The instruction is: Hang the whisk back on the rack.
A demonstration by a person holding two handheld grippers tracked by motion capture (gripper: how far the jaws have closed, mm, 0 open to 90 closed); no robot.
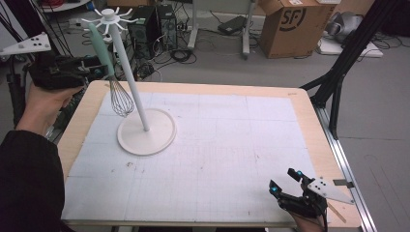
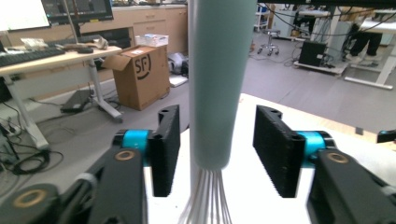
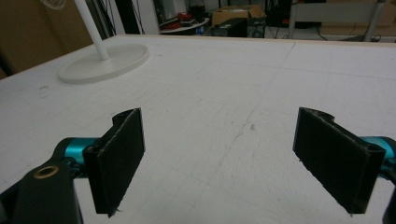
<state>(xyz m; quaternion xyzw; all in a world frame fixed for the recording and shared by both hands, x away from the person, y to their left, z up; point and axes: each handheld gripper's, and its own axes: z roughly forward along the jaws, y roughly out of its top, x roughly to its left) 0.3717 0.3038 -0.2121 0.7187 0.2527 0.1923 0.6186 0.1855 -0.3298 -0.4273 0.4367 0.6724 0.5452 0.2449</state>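
Mint-green, the whisk's handle (image 2: 215, 84) hung from the white hook stand (image 1: 140, 96) on your desk (image 1: 203, 92), its wire loops beside the pole. Your left tool (image 2: 217, 149) flanked it, pads spread clear. Your right tool (image 3: 233, 154) stood wide open over the white mat (image 1: 217, 154).

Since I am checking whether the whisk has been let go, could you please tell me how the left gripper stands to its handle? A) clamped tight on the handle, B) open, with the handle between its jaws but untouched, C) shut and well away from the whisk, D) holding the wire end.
B: in the left gripper view the left gripper has a gap on both sides of the mint handle of the whisk, which hangs from the white stand.
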